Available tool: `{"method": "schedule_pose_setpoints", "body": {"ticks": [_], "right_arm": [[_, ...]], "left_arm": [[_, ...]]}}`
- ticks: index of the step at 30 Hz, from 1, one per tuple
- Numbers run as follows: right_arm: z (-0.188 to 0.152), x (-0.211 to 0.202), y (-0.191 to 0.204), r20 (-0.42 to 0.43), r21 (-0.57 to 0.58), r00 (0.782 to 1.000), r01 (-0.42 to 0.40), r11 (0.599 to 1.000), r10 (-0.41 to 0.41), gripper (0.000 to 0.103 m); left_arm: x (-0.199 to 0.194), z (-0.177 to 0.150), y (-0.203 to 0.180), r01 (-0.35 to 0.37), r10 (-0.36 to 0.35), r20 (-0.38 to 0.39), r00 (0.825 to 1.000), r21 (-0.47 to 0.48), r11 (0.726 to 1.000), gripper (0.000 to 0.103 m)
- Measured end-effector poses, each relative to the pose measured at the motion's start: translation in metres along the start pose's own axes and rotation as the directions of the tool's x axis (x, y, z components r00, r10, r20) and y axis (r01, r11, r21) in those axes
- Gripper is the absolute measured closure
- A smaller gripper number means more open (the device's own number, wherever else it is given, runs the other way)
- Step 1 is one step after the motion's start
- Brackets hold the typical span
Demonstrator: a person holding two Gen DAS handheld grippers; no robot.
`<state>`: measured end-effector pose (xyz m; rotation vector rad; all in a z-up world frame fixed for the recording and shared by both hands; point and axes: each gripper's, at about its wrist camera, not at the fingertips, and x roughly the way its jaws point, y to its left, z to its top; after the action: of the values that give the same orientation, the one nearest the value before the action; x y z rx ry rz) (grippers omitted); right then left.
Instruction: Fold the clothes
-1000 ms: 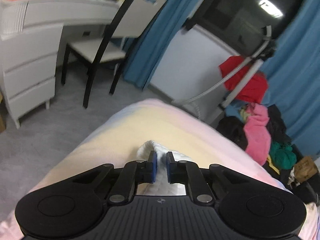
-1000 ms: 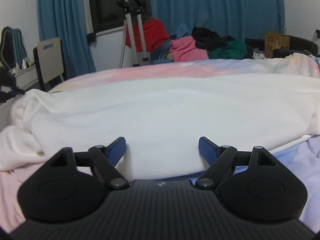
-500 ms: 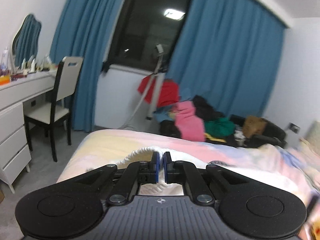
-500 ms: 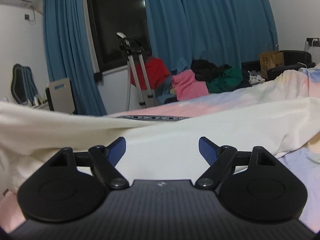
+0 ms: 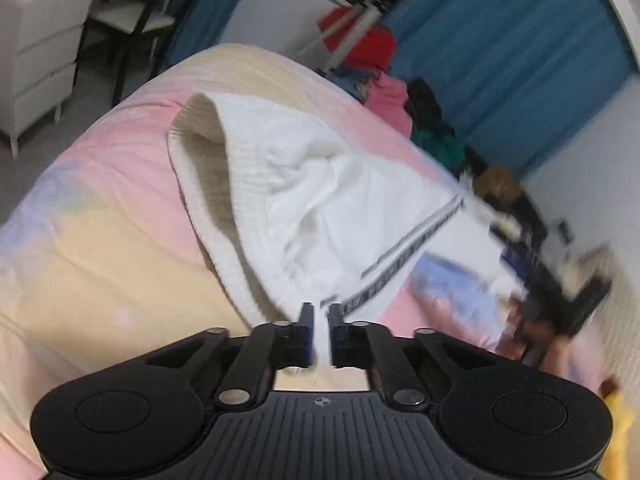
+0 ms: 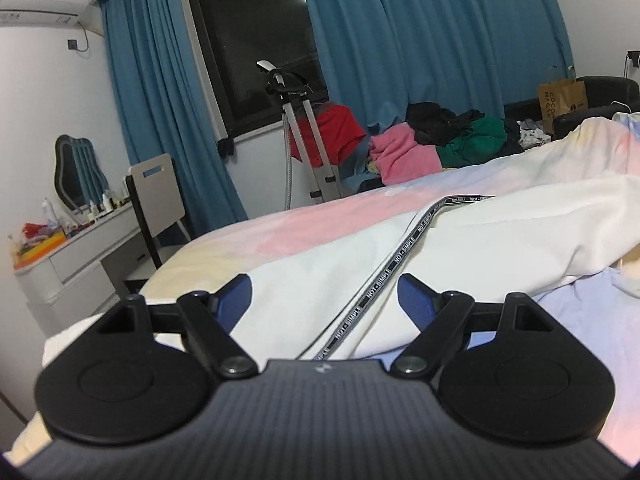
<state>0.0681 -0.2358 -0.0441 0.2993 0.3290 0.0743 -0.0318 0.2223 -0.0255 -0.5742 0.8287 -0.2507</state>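
Garment (image 5: pixel 320 196) lies on the bed (image 5: pixel 100 248), spread across it; ribbed hem end toward the bed's far-left corner. Left gripper (image 5: pixel 319 312) pinches the garment's near edge, printed tape (image 6: pixel 384 280) just right of it. Right gripper (image 6: pixel 325 294) sits over the garment, tape running between its spread fingers. Behind the bed: clothes pile (image 6: pixel 436 144), stand (image 6: pixel 298 136) left of it, paper bag (image 6: pixel 562 98) right. Chair (image 6: pixel 154 200) and desk (image 6: pixel 80 248) left of the bed.

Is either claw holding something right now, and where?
The left claw pinches the white garment at its near edge; the right claw is open, holding nothing.
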Motion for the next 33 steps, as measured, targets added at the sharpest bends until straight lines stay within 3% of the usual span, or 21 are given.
{"method": "schedule_pose_setpoints", "body": {"ticks": [1, 3, 5, 7, 9, 11, 13, 14, 15, 18, 22, 24, 26, 29, 33], "right_arm": [[-0.001, 0.0, 0.0, -0.003, -0.001, 1.0, 0.001, 1.0, -0.001, 0.021], [-0.002, 0.002, 0.0, -0.01, 0.003, 1.0, -0.001, 1.0, 0.001, 0.021], [-0.003, 0.006, 0.001, -0.018, 0.007, 1.0, -0.002, 1.0, 0.002, 0.021], [-0.005, 0.012, 0.002, -0.031, 0.006, 1.0, 0.001, 1.0, -0.001, 0.021], [-0.008, 0.019, 0.003, -0.047, 0.002, 0.999, 0.007, 1.0, -0.007, 0.021], [-0.011, 0.026, 0.004, -0.063, 0.0, 0.998, 0.014, 1.0, -0.014, 0.021], [-0.014, 0.036, 0.004, -0.081, 0.003, 0.997, 0.018, 1.0, -0.017, 0.021], [-0.016, 0.041, 0.004, -0.09, 0.006, 0.996, 0.018, 1.0, -0.018, 0.021], [-0.017, 0.047, 0.004, -0.099, 0.01, 0.995, 0.018, 1.0, -0.017, 0.021], [-0.022, 0.066, 0.006, -0.132, 0.017, 0.991, 0.012, 1.0, -0.01, 0.021], [-0.029, 0.085, 0.011, -0.153, -0.008, 0.988, 0.008, 1.0, -0.009, 0.021], [-0.033, 0.091, 0.009, -0.168, -0.006, 0.986, 0.011, 1.0, -0.012, 0.021], [-0.036, 0.096, 0.007, -0.191, 0.01, 0.982, 0.016, 1.0, -0.014, 0.021], [-0.036, 0.092, 0.004, -0.197, 0.032, 0.98, 0.024, 0.999, -0.018, 0.021], [-0.034, 0.082, 0.002, -0.183, 0.045, 0.983, 0.037, 0.998, -0.028, 0.021]], "left_arm": [[0.0, 0.008, 0.007, 0.003, -0.002, 0.025, 1.0, -0.029, 1.0, 0.064], [0.009, 0.031, 0.03, 0.032, -0.024, 0.075, 0.997, -0.104, 0.994, 0.03], [0.03, 0.056, 0.057, 0.075, -0.05, 0.108, 0.993, -0.238, 0.968, 0.021], [0.053, 0.08, 0.085, 0.12, -0.072, 0.141, 0.987, -0.369, 0.922, 0.02], [0.078, 0.101, 0.11, 0.116, -0.042, 0.157, 0.987, -0.498, 0.859, 0.016], [0.106, 0.115, 0.13, 0.135, -0.051, 0.155, 0.987, -0.601, 0.788, 0.015], [0.135, 0.125, 0.145, 0.185, -0.108, 0.154, 0.982, -0.686, 0.704, 0.015], [0.144, 0.128, 0.15, 0.209, -0.129, 0.165, 0.978, -0.705, 0.677, 0.015], [0.152, 0.132, 0.153, 0.21, -0.133, 0.162, 0.978, -0.708, 0.674, 0.015], [0.182, 0.146, 0.158, 0.142, -0.11, 0.09, 0.99, -0.703, 0.697, 0.019], [0.189, 0.158, 0.148, 0.137, -0.073, 0.125, 0.989, -0.65, 0.748, 0.021], [0.191, 0.164, 0.143, 0.137, -0.056, 0.149, 0.987, -0.621, 0.772, 0.044], [0.193, 0.17, 0.137, 0.136, -0.04, 0.173, 0.984, -0.591, 0.795, 0.053], [0.19, 0.181, 0.121, 0.129, -0.01, 0.22, 0.975, -0.534, 0.836, 0.059], [0.167, 0.229, 0.077, 0.106, 0.044, 0.32, 0.946, -0.437, 0.893, 0.067]]}}
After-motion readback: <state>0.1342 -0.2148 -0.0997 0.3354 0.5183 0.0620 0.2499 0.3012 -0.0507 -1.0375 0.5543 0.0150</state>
